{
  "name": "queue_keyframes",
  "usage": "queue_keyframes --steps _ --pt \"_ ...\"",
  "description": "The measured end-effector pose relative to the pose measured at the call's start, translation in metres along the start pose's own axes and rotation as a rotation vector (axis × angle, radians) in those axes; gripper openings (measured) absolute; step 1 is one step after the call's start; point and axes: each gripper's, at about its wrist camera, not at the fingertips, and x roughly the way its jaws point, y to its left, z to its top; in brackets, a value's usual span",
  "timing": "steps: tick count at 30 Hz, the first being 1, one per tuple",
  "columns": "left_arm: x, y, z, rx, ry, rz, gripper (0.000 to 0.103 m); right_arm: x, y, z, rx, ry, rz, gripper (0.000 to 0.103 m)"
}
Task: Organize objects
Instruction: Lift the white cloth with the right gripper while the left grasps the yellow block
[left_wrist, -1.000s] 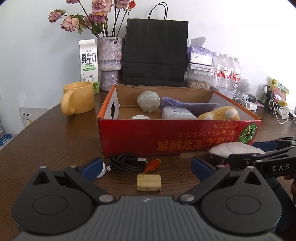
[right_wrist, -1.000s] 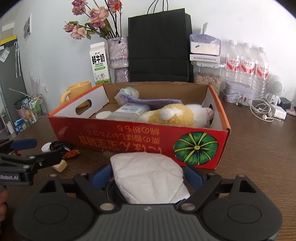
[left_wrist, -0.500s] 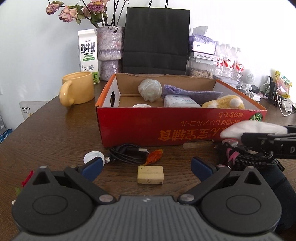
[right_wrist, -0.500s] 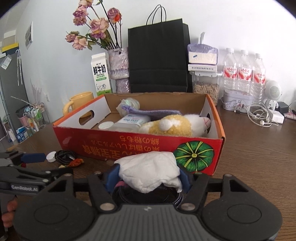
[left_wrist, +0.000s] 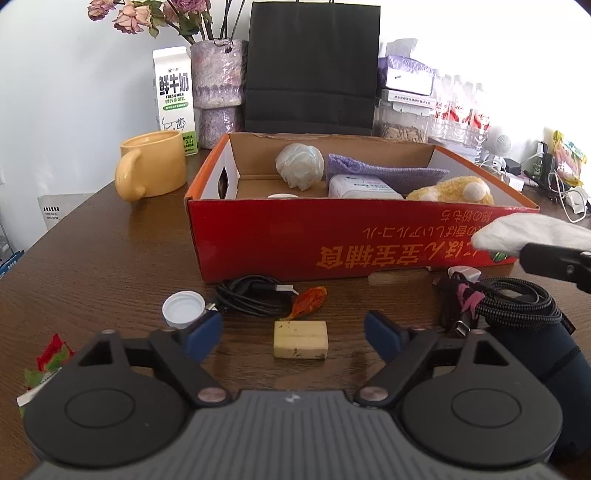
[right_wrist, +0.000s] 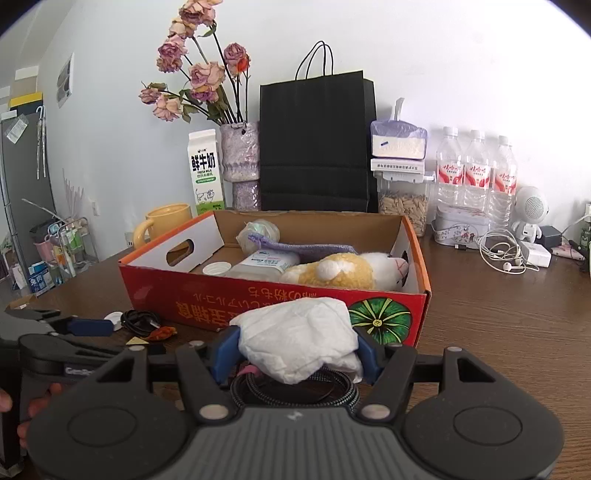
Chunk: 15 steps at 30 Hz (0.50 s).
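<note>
My right gripper (right_wrist: 297, 356) is shut on a white crumpled cloth (right_wrist: 299, 341) and holds it in the air in front of the red cardboard box (right_wrist: 258, 306). The cloth also shows at the right of the left wrist view (left_wrist: 532, 234). My left gripper (left_wrist: 293, 332) is open and empty, low over the table, with a yellow eraser block (left_wrist: 300, 334) between its fingers. The box (left_wrist: 332, 243) holds a plush toy (right_wrist: 343, 271), a white bottle (right_wrist: 266, 263), a purple cloth (left_wrist: 384, 173) and a wrapped ball (left_wrist: 300, 166).
On the table before the box lie a black cable (left_wrist: 251, 295), an orange wrapper (left_wrist: 308, 301), a white cap (left_wrist: 183, 308) and a dark pouch with a braided cord (left_wrist: 524, 317). A yellow mug (left_wrist: 151, 170), milk carton (left_wrist: 173, 99), vase, black bag (left_wrist: 314, 66) and bottles stand behind.
My right gripper closed on the white cloth and lifted it off the table, up to about the box's rim. My left gripper drew back a little and stayed open.
</note>
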Motion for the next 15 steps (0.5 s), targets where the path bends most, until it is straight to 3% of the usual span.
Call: queue_keyframes --steps 3,5,6,15 --pt "0.002 -0.002 -0.001 0.007 0.017 0.001 0.068 -0.005 0.001 -0.001 -0.001 -0.015 -0.002 0.063" --pt "0.001 -0.003 -0.001 0.013 0.013 0.008 0.042 -0.008 0.001 -0.002 -0.001 -0.022 -0.002 0.063" --pt "0.001 -0.002 -0.002 0.012 0.01 0.003 0.034 -0.01 0.001 -0.002 0.0 -0.026 -0.002 0.063" --pt "-0.004 -0.002 -0.001 0.009 -0.017 0.002 0.031 -0.015 0.0 -0.002 0.003 -0.046 -0.002 0.063"
